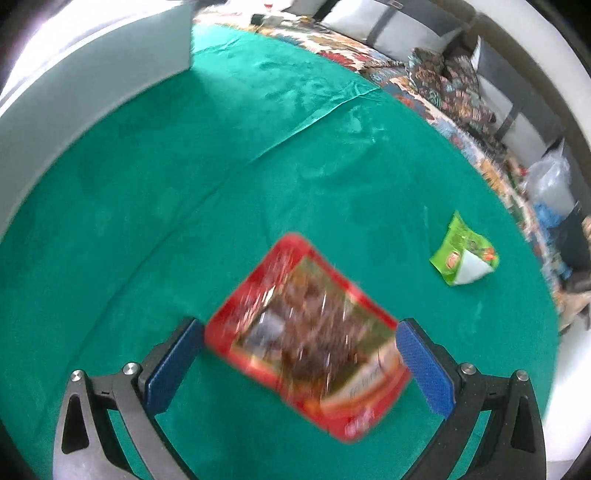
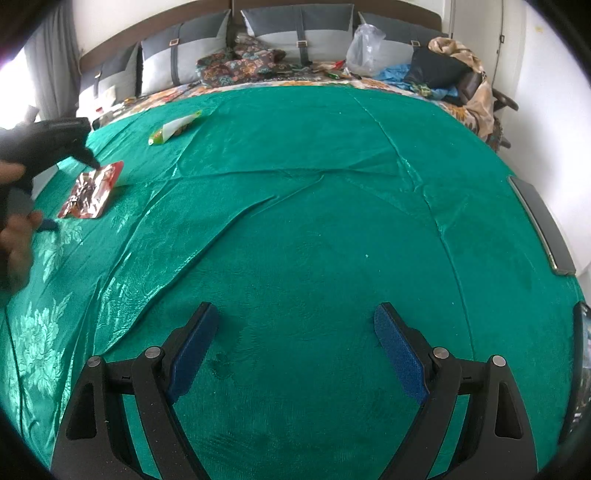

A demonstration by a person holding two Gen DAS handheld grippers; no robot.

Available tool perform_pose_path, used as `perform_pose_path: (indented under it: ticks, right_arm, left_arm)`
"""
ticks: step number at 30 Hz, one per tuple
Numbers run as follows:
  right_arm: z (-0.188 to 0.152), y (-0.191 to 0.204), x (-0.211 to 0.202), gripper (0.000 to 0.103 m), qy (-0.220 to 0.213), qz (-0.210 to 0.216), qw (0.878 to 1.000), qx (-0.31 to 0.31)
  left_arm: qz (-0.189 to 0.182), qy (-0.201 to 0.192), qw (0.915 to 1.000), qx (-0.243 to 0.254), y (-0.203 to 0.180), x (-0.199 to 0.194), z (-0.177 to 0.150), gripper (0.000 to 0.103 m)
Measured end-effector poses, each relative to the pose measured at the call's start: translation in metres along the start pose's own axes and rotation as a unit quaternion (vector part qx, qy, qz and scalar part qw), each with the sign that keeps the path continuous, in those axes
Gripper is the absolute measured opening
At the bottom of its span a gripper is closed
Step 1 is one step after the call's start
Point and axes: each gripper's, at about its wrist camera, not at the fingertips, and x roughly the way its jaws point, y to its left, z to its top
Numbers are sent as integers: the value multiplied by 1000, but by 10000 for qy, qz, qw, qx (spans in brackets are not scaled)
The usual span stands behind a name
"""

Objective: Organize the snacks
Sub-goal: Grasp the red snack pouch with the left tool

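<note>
A red snack packet (image 1: 308, 338) lies flat on the green bedspread (image 1: 221, 166), blurred in the left wrist view. My left gripper (image 1: 299, 354) is open, its blue pads on either side of the packet and apart from it. A green snack packet (image 1: 463, 254) lies further off to the right. In the right wrist view the red packet (image 2: 92, 192) and the green packet (image 2: 175, 127) lie at the far left, with the left gripper (image 2: 70, 188) over the red one. My right gripper (image 2: 295, 347) is open and empty above bare bedspread (image 2: 314, 221).
Grey pillows (image 2: 299, 29), a patterned blanket (image 2: 236, 64), a clear plastic bag (image 2: 364, 48) and loose clothes (image 2: 443, 70) lie at the head of the bed. A white wall (image 1: 92, 74) borders the bed's left side. A dark flat object (image 2: 543, 225) sits at the right edge.
</note>
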Motion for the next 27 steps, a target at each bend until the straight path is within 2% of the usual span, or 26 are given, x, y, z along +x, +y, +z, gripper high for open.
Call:
perform_pose_path:
  ticks: [3,4,7,8,12,15,19,22,24,27]
  right_arm:
    - [0,0,0,90,-1,3,10000,2]
    - [0,0,0,90,-1,2,10000,1]
    - [0,0,0,90,1,8,10000,6]
    - [0,0,0,90,0,7,10000,5]
    - [0,0,0,90,0,8,10000,6]
    - [0,0,1,90,0,6,10000,3]
    - [0,0,1,90,-1,7,10000,3]
    - [0,0,1,90,-2,8,10000,4]
    - [0,0,1,90,-2,8,10000,4]
    - [0,0,1,90,-2,7,10000,3]
  left_arm:
    - [406,-196,9972,603,-21,13,5,103]
    - [578,-245,9934,961,-30,19,6,103]
    - [319,-278,9829,1792,-43,24,3,103]
    - [264,-242,9809,1910,-42,24,3,103]
    - [-94,90,9601,2795,-29,18,-4,103]
    - [-180,279,9504,3092,-14,12,-5,103]
    - [-311,301,9410,3355,-1,8,-4,102]
    - [-488,167,9319,3589,6,1,-9,90]
    - [-597,65,9259,3729,9,-6,-11,75]
    - [-640,-30,9203,3860,15,-10,-13,74]
